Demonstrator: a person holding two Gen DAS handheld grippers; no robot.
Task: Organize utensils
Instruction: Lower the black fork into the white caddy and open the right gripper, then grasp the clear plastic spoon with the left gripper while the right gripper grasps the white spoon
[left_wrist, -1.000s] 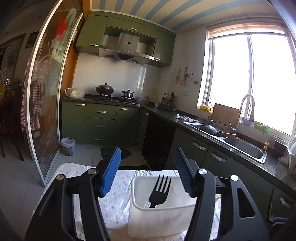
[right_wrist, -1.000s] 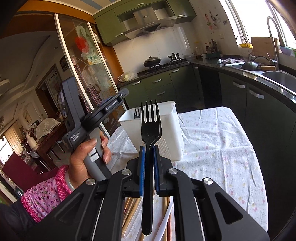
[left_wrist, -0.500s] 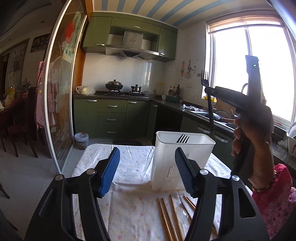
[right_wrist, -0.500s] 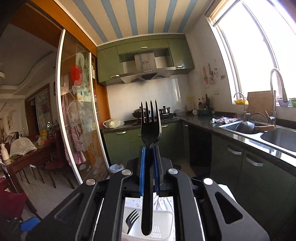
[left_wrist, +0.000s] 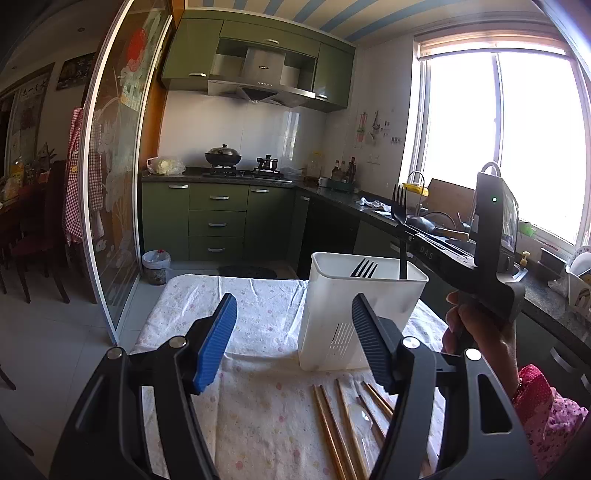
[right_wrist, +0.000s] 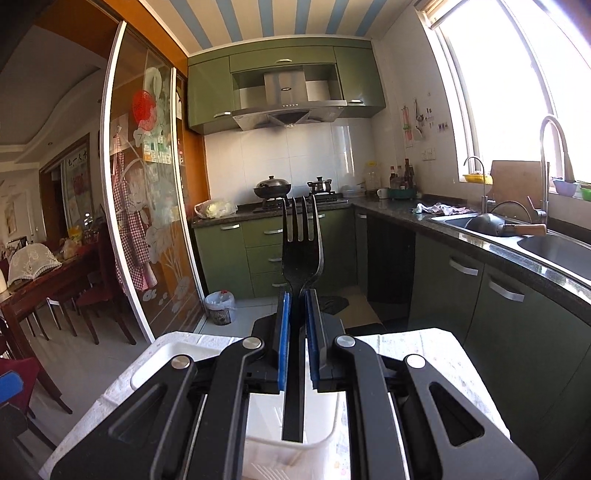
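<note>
A white plastic utensil holder (left_wrist: 354, 314) stands on the flowered tablecloth (left_wrist: 258, 314). One black fork (left_wrist: 364, 267) rests inside it, tines up. My right gripper (right_wrist: 297, 314) is shut on a second black fork (right_wrist: 301, 240), held upright with its handle end dipping into the holder (right_wrist: 291, 454). In the left wrist view that fork (left_wrist: 400, 221) stands over the holder's right side. My left gripper (left_wrist: 291, 332) is open and empty, in front of the holder. Several wooden chopsticks (left_wrist: 332, 424) and a clear spoon (left_wrist: 360, 415) lie on the cloth near it.
The kitchen counter with a sink (right_wrist: 535, 243) runs along the right. Green cabinets (left_wrist: 218, 221) and a stove (left_wrist: 243, 171) stand at the back. A glass sliding door (left_wrist: 114, 184) is at the left, with a small bin (left_wrist: 155, 266) on the floor.
My right gripper has lowered the fork so that its handle end now sits inside the holder. My left gripper has stayed open and pulled back a little.
</note>
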